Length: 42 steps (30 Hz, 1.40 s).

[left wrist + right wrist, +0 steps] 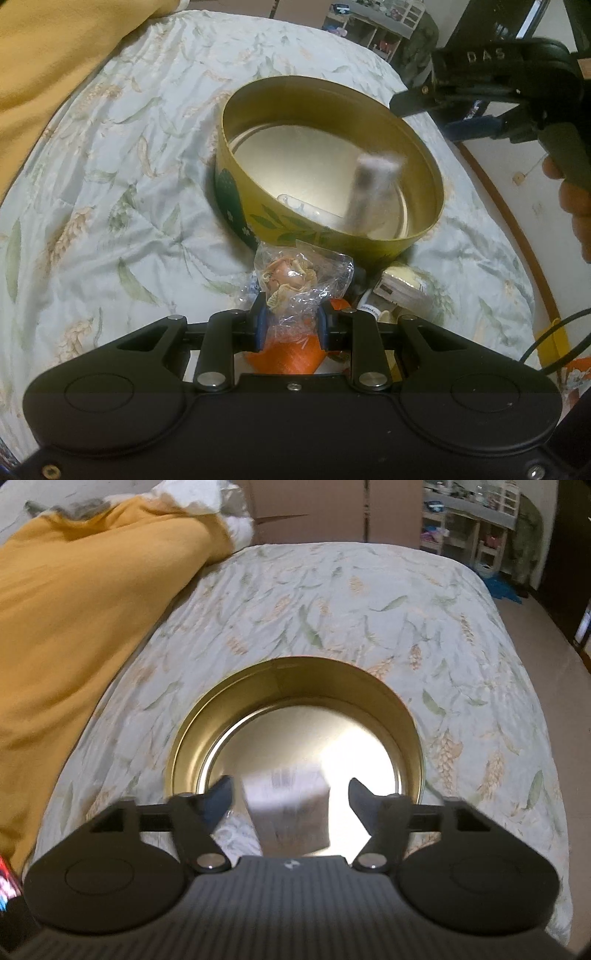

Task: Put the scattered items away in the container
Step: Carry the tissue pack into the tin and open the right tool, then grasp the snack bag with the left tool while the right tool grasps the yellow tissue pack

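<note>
So the left gripper point(291, 325) has its fingers clamped on a crinkly clear plastic bag point(301, 282) with something peach-colored inside, just beside the near wall of the round gold tin point(236, 173). The tin sits on the bed point(110, 184), toward its right edge. The right gripper point(291, 794) has its fingers spread wide over the tin, and a blurry silver-white tube point(288, 805) (too smeared to read) sits loose between them.
</note>
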{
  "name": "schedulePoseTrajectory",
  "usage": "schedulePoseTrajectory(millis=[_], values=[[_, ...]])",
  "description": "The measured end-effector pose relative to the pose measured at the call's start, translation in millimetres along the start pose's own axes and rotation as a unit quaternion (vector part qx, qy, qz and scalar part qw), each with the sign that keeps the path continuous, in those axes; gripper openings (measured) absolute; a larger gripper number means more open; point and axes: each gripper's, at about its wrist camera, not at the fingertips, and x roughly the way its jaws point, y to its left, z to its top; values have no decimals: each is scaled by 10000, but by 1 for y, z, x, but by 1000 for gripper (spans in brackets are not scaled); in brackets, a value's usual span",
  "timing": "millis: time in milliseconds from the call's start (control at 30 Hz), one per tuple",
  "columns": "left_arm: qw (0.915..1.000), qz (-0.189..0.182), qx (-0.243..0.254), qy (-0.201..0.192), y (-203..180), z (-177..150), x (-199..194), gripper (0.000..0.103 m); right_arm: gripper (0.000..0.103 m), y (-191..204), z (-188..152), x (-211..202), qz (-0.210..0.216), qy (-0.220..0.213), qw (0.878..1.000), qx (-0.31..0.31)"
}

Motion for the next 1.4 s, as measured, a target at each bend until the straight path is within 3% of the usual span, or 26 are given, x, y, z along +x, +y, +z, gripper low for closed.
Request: schedulePoseTrajectory(millis=[133, 967, 1400], values=[[10000, -12, 14, -18, 0, 0, 0, 24, 97, 0, -6, -4, 73, 12, 9999, -145], [9999, 116, 17, 45, 2, -1, 5, 24, 103, -23, -77, -9, 1056, 468, 9876, -1066], [9997, 217, -51, 82, 4, -2, 6, 24, 103, -34, -100, 35, 964, 1053, 9830, -1155]])
